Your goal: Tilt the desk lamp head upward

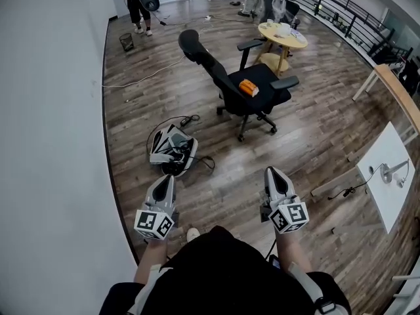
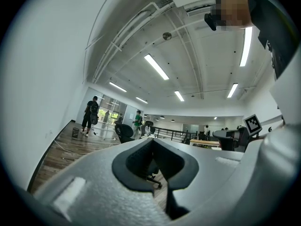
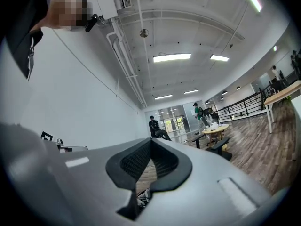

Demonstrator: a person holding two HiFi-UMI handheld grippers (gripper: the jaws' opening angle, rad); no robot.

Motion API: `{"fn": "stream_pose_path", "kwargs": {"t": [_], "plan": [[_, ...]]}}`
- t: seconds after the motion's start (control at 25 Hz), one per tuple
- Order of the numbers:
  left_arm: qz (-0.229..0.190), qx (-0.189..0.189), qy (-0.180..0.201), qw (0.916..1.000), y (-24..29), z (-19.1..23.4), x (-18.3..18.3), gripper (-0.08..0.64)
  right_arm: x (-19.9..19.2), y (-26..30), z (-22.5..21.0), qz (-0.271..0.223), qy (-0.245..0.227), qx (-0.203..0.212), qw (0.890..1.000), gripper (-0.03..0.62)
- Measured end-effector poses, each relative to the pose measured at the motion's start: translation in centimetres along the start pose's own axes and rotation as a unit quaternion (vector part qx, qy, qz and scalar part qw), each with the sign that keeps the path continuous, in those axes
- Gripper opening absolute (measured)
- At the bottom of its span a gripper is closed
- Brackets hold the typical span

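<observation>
I am holding my grey left claw [image 1: 167, 180] and right claw [image 1: 273, 173] level, jaws pressed together on nothing, because nothing is in reach. The small white desk lamp [image 1: 392, 171] is sitting on a white tabletop [image 1: 384, 205], well right of the black office chair [image 1: 244, 90].

The lamp [image 1: 391, 171] is small and pale grey, and it stands on a white table [image 1: 384, 202] at the far right of the head view. A thin cord [image 1: 351, 189] leads from it over the table's edge to the wooden floor. It is too small to tell how its head is tilted.
</observation>
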State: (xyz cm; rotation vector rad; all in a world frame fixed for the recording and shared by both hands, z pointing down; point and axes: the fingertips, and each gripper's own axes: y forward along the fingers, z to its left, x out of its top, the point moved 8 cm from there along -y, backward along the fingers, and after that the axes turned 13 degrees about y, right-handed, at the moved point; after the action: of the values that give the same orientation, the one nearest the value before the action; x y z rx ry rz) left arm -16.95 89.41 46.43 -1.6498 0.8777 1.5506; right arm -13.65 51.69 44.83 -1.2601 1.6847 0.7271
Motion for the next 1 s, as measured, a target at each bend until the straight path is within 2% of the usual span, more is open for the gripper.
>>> {"fn": "stream_pose_path", "kwargs": {"t": [0.32,0.6,0.8,1.0], "plan": [[-0.010,-0.055,-0.007,0.9984,3.6,-4.1,0.0,-0.002,2.2,-5.0,-3.1,-0.031,-0.006,-0.060,0.998,0.005],[-0.013,-0.118,-0.012,0.9928,6.3,-8.9,-0.2,-0.002,3.2,-10.9,-5.4,-0.058,-0.005,-0.116,0.992,0.005],[-0.014,-0.175,-0.017,0.9842,8.2,-12.1,-0.7,-0.002,3.2,-15.1,-6.4,-0.081,-0.007,-0.171,0.982,0.005],[-0.021,-0.245,-0.016,0.9692,10.6,-13.7,0.0,-0.002,3.6,-18.0,-6.2,-0.110,-0.007,-0.235,0.966,0.005]]}}
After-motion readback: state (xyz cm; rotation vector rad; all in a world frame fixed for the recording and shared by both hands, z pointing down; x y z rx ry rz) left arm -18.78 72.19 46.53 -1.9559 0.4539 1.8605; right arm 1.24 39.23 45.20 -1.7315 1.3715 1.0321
